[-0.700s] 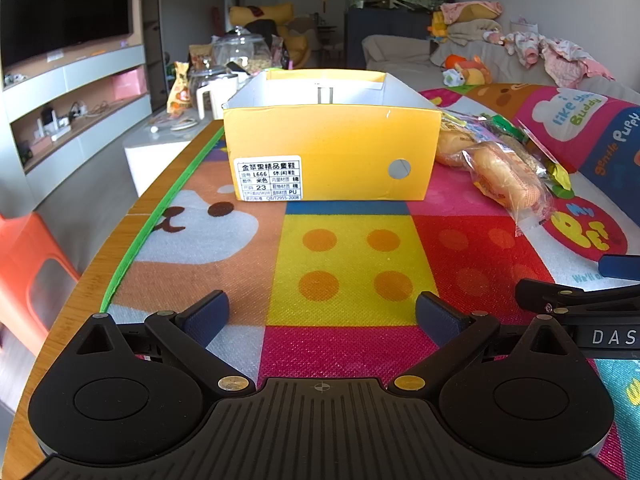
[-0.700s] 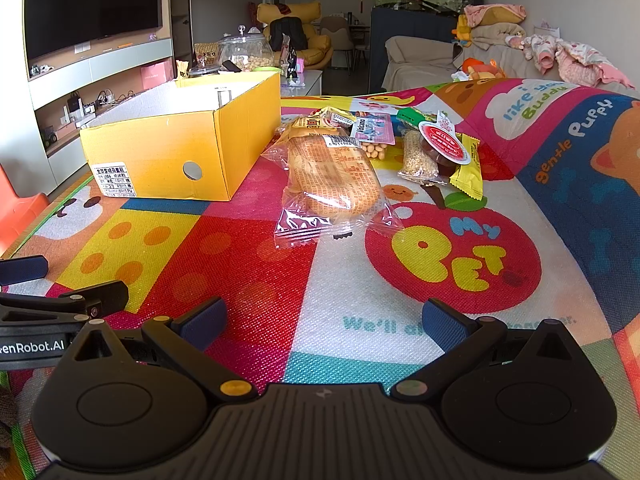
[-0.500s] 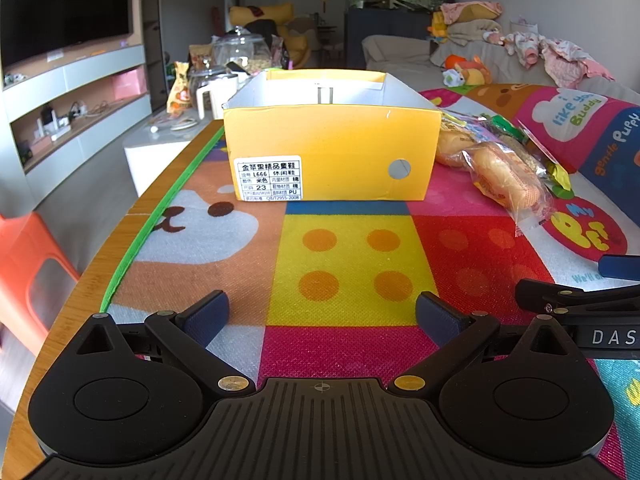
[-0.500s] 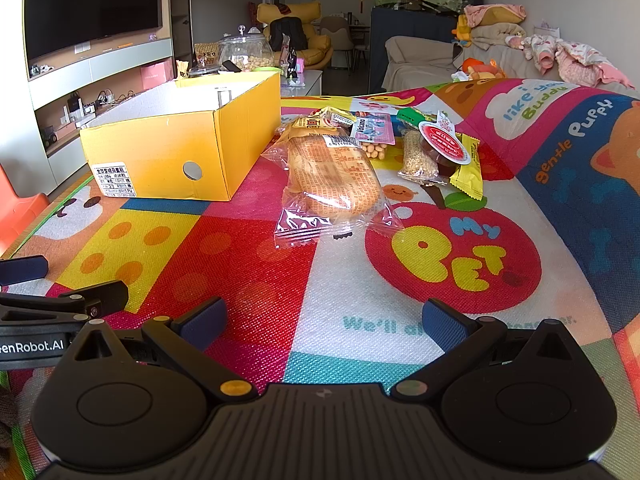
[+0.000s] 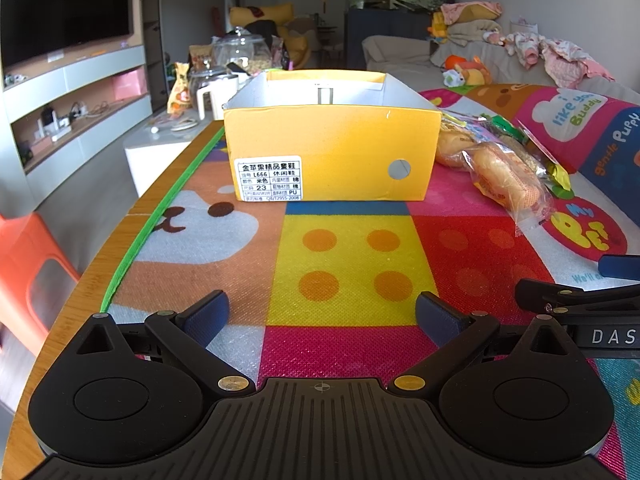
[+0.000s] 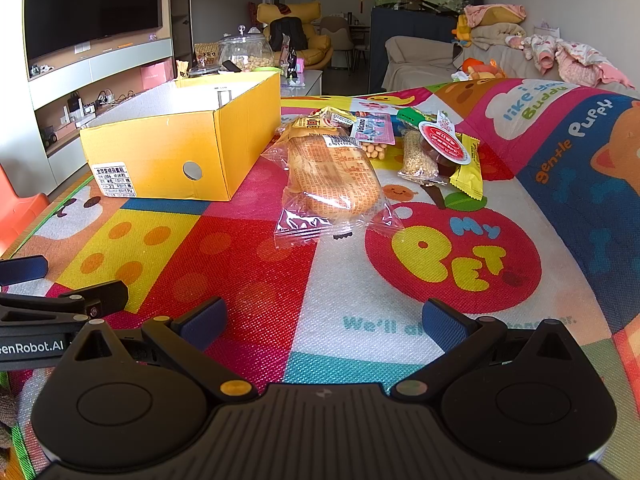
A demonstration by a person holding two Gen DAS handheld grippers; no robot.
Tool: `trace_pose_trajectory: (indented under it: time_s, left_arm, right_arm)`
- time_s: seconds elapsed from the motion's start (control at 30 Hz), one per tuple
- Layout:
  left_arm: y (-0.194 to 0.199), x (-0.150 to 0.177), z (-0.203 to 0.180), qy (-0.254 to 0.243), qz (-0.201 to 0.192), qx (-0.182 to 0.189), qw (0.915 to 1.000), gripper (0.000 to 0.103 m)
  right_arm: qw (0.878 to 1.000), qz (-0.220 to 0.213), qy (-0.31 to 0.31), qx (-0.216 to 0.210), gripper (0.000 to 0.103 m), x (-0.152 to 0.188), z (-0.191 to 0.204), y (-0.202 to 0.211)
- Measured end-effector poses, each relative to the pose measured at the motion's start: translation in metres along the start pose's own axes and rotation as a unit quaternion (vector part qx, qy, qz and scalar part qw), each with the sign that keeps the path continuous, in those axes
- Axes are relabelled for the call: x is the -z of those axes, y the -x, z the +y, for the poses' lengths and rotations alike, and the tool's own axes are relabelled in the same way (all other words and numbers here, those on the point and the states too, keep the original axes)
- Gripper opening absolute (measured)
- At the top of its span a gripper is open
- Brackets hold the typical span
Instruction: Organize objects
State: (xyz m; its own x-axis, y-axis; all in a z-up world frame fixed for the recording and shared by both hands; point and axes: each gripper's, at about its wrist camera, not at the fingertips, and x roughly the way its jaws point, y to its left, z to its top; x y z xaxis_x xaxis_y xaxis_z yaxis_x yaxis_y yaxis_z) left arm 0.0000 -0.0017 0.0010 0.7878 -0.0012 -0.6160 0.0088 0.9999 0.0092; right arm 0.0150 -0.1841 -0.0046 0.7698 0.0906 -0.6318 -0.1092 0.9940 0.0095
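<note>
An open yellow shoebox (image 5: 332, 152) (image 6: 180, 148) stands on the colourful play mat, straight ahead in the left wrist view. To its right lies a pile of snacks: a bagged bread (image 6: 332, 176) (image 5: 504, 180) nearest, behind it a second bread bag (image 6: 316, 126), a peanut pack (image 6: 374, 136), a grain bar (image 6: 418, 156), a red-lidded jelly cup (image 6: 444, 144) and a yellow wrapper (image 6: 468, 168). My left gripper (image 5: 322, 318) is open over the mat, well short of the box. My right gripper (image 6: 324, 322) is open too, nothing between its fingers, short of the bread.
The mat's left edge has a green trim (image 5: 160, 216) along a wooden table rim, with an orange chair (image 5: 28, 268) beyond. A low white table with glass jars (image 5: 240, 52) sits behind the box. A sofa with clothes (image 6: 560, 56) lies far right.
</note>
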Motion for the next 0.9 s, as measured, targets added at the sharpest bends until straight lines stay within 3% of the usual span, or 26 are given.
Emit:
trace_pose_trajectory:
  time_s: [0.57, 0.9]
  left_arm:
    - [0.001, 0.0, 0.001, 0.0, -0.001, 0.002, 1.0, 0.101]
    - [0.0, -0.002, -0.001, -0.007, 0.005, 0.0, 1.0, 0.102]
  right_arm:
    - [1.0, 0.002, -0.003, -0.003, 0.103, 0.0, -0.001, -0.001]
    - [0.999, 0.048, 0.002, -0.006, 0.103, -0.011, -0.001, -0.002]
